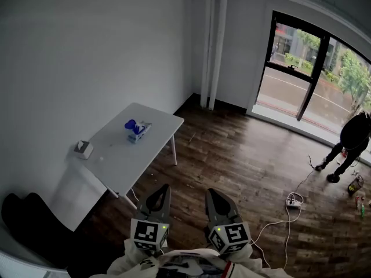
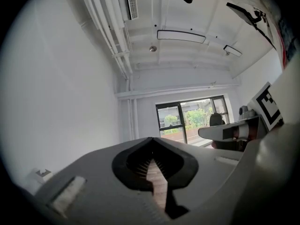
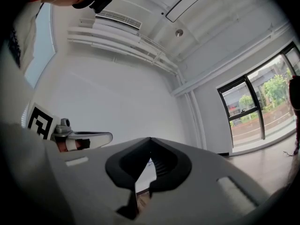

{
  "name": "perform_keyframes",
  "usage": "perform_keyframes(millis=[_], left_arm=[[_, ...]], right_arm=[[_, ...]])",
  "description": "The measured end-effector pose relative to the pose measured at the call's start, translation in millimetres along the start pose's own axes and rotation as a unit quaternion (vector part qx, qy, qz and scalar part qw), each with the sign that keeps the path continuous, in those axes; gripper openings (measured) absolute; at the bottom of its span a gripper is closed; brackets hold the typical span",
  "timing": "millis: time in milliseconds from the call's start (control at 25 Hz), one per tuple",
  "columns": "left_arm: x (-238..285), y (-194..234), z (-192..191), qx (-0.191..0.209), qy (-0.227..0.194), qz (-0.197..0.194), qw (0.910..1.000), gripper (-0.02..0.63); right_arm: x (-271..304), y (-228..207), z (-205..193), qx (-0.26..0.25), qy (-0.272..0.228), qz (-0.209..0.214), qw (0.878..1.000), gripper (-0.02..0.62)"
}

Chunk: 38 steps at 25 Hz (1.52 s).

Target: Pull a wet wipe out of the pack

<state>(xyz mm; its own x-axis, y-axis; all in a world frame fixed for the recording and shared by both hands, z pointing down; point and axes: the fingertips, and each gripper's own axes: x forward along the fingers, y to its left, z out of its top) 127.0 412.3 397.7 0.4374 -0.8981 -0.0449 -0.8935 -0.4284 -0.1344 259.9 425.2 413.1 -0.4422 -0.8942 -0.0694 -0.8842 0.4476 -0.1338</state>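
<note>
The wet wipe pack (image 1: 138, 130), white with a blue top, lies on the white table (image 1: 116, 161) at the left of the head view, far from both grippers. My left gripper (image 1: 164, 189) and my right gripper (image 1: 212, 192) are held side by side, level, low in the head view, over the wooden floor in front of the table. Both are shut with nothing between their jaws. In the left gripper view the closed jaws (image 2: 151, 140) point at the far window. In the right gripper view the closed jaws (image 3: 150, 140) hide most of the table.
A small white box (image 1: 84, 149) sits near the table's left end. A black chair (image 1: 26, 213) stands by the wall at lower left. A power strip (image 1: 294, 200) with a cable lies on the floor at right. A person (image 1: 352, 143) stands by the window.
</note>
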Motion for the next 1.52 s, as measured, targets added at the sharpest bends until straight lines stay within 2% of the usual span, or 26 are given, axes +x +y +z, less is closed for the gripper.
perform_keyframes(millis=[360, 480, 600, 680, 800, 1040, 1160, 1360, 1520], left_arm=[[27, -32, -5, -0.008, 0.018, -0.008, 0.9998, 0.002], [37, -33, -6, 0.004, 0.024, -0.013, 0.9996, 0.002], [52, -25, -15, -0.001, 0.027, -0.014, 0.9995, 0.002], [64, -14, -25, -0.010, 0.030, -0.009, 0.9995, 0.002], [85, 8, -43, -0.004, 0.039, -0.005, 0.9992, 0.002], [148, 65, -49, 0.004, 0.031, -0.005, 0.9995, 0.002], [180, 90, -46, -0.001, 0.039, -0.010, 0.9992, 0.002], [239, 136, -72, 0.005, 0.044, -0.020, 0.9988, 0.002], [277, 158, -73, 0.006, 0.049, -0.036, 0.9981, 0.002]], right_arm=[[-8, -43, -13, 0.024, 0.005, -0.013, 1.000, 0.005], [-2, -52, -16, 0.022, 0.007, -0.017, 1.000, 0.005], [12, -57, -25, 0.022, 0.019, -0.015, 0.999, 0.005], [25, -61, -33, 0.021, 0.031, -0.014, 0.999, 0.005], [52, -72, -41, 0.020, 0.042, -0.018, 0.999, 0.005], [132, -96, -41, 0.009, 0.045, -0.033, 0.998, 0.005], [175, -106, -39, 0.003, 0.049, -0.036, 0.998, 0.005], [246, -121, -46, 0.007, 0.054, -0.044, 0.998, 0.005], [290, -134, -47, 0.015, 0.061, -0.054, 0.997, 0.005]])
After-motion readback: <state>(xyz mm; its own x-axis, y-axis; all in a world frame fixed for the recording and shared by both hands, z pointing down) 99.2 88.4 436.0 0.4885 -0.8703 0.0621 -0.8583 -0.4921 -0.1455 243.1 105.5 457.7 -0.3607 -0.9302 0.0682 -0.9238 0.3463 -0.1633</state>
